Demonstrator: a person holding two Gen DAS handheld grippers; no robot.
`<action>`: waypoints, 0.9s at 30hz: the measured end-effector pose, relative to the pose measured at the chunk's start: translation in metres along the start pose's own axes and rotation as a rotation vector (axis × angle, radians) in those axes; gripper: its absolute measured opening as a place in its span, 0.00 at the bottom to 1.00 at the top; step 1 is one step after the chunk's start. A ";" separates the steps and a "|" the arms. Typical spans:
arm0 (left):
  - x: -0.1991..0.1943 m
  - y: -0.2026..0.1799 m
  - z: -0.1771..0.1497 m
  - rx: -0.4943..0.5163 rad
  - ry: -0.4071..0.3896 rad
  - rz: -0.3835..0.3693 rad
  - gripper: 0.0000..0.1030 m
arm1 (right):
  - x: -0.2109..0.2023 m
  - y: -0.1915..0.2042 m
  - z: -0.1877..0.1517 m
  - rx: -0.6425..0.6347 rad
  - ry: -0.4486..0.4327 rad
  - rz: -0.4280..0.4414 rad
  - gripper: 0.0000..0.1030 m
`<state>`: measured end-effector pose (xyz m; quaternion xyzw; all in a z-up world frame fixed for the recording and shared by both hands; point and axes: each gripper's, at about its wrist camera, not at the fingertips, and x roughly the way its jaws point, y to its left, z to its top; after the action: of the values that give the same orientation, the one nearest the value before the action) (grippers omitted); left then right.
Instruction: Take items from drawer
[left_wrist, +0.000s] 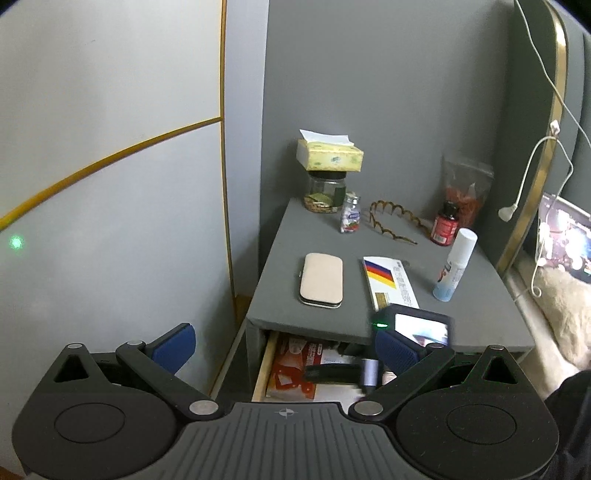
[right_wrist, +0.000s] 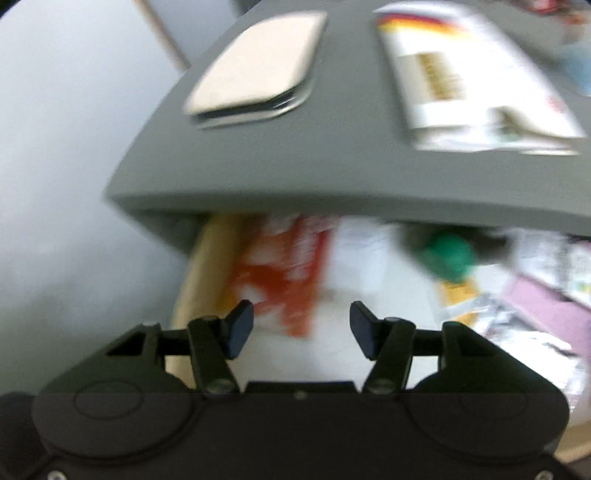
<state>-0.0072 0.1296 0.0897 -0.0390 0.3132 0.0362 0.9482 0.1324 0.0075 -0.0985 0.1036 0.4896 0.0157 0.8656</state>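
The drawer (left_wrist: 264, 365) under the grey nightstand top (left_wrist: 343, 321) is pulled open. It holds a red and white packet (left_wrist: 295, 363), white papers (right_wrist: 354, 258), a green-topped item (right_wrist: 448, 254) and pink packaging (right_wrist: 546, 302). My left gripper (left_wrist: 284, 347) is open and empty, held back from the drawer's left front. My right gripper (right_wrist: 301, 326) is open and empty, hovering over the red packet and papers; its view is blurred. The right gripper's body (left_wrist: 413, 328) shows in the left wrist view over the drawer.
On the nightstand top lie a beige case (left_wrist: 321, 278), a striped leaflet (left_wrist: 389, 282), a white spray bottle (left_wrist: 454, 264), a red bottle (left_wrist: 445, 223), a small pill bottle (left_wrist: 350, 214), a hair comb band (left_wrist: 395, 221) and a jar (left_wrist: 325, 194) under a tissue box (left_wrist: 328, 153). A wall is at left, bedding at right.
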 end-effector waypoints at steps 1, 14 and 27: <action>0.000 0.000 0.001 -0.003 0.000 -0.002 1.00 | -0.005 -0.011 0.000 0.067 -0.041 -0.041 0.68; 0.000 0.006 0.006 -0.044 0.010 -0.025 1.00 | 0.010 -0.071 0.000 0.640 0.082 -0.143 0.67; -0.004 0.014 0.007 -0.080 0.000 -0.049 1.00 | -0.011 -0.088 0.003 0.240 0.391 0.100 0.69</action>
<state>-0.0075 0.1442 0.0973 -0.0848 0.3106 0.0254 0.9464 0.1227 -0.0801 -0.1046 0.2250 0.6404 0.0198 0.7340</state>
